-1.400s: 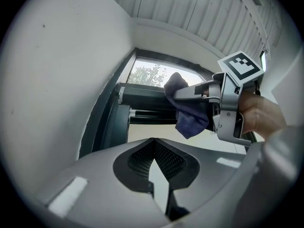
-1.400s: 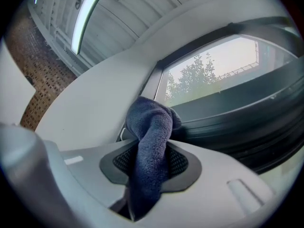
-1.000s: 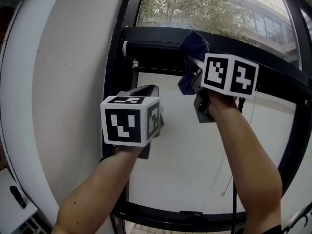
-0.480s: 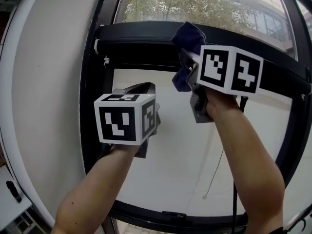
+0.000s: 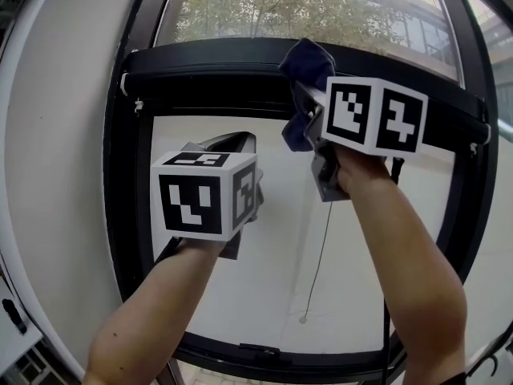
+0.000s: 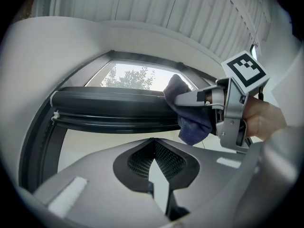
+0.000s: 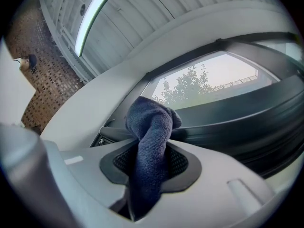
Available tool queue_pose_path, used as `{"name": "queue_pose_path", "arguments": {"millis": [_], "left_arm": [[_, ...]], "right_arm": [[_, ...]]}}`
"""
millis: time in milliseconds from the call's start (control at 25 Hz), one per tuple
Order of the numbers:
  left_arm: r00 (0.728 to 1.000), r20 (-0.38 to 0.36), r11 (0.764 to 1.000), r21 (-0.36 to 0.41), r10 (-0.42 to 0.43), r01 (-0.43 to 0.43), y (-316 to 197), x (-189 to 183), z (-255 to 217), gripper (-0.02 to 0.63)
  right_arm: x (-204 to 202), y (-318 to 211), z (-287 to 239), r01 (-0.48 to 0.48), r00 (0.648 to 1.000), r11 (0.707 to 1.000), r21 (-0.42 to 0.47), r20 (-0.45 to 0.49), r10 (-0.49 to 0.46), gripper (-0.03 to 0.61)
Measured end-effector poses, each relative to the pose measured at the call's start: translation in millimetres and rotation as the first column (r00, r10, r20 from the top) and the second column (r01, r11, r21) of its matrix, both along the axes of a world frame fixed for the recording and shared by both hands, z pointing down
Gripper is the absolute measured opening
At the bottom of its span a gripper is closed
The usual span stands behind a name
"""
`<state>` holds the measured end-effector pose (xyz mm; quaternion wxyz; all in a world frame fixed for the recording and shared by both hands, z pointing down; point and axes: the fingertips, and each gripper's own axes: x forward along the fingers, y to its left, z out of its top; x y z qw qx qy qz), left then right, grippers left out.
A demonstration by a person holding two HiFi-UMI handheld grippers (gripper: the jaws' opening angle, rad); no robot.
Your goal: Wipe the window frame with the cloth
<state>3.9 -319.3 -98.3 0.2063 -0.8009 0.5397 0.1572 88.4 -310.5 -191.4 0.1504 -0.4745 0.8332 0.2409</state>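
The right gripper [image 7: 151, 163] clamps its fingers on the dark cloth [image 7: 151, 122] by the window frame [image 5: 208, 64]. The head view mostly hides the fingers of the left gripper [image 6: 154, 151]; its own view shows them closed, empty.

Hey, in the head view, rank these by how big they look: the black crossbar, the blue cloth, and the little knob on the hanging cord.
1. black crossbar
2. blue cloth, partly hidden
3. cord knob, smallest by far

Both bare forearms reach upward. The left hand-held gripper [image 5: 228, 144], held lower, has its jaws closed on nothing. The right hand-held gripper [image 5: 309, 107], raised higher, clamps a dark blue cloth [image 5: 309, 58].
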Motion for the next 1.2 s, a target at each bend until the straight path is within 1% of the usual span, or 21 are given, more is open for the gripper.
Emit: {"name": "queue_pose_path", "arguments": {"millis": [280,560,680,800,880,1000,1120,1200], "left_arm": [[0.999,-0.021,0.999,0.014,0.042,-0.042,7,43,-12,-0.006],[0.998,-0.014,0.998,0.022,0.063,-0.063,7,92,-21,-0.006],[0.996,-0.005,0.996,0.012,0.089,-0.089,8,119,-22,-0.006],[0.994,0.002,0.994,0.023,0.111,-0.111,16,152,-25,-0.006],[0.991,-0.002,0.991,0.015,0.132,-0.132,18,173,-26,-0.006],[0.989,0.006,0.989,0.005,0.148,-0.148,11,188,-29,-0.006],[0.985,0.009,0.985,-0.002,0.174,-0.174,1,194,-36,-0.006],[0.984,0.026,0.985,0.002,0.174,-0.175,-7,197,-40,-0.006]], "right_arm": [[55,4,3,-0.05,0.999,0.999,-0.007,-0.006,0.05,0.124],[104,10,2,-0.08,0.997,0.997,-0.008,-0.011,0.08,0.123],[131,14,2,-0.103,0.995,0.995,-0.008,-0.005,0.103,0.123],[170,23,4,-0.129,0.992,0.992,0.003,0.014,0.129,0.123],[192,27,6,-0.151,0.988,0.988,0.008,0.019,0.151,0.123],[205,22,8,-0.18,0.984,0.984,0.003,0.017,0.18,0.123],[210,14,5,-0.207,0.978,0.978,0.005,0.021,0.207,0.124],[215,7,3,-0.227,0.973,0.974,0.009,0.031,0.227,0.124]]}}
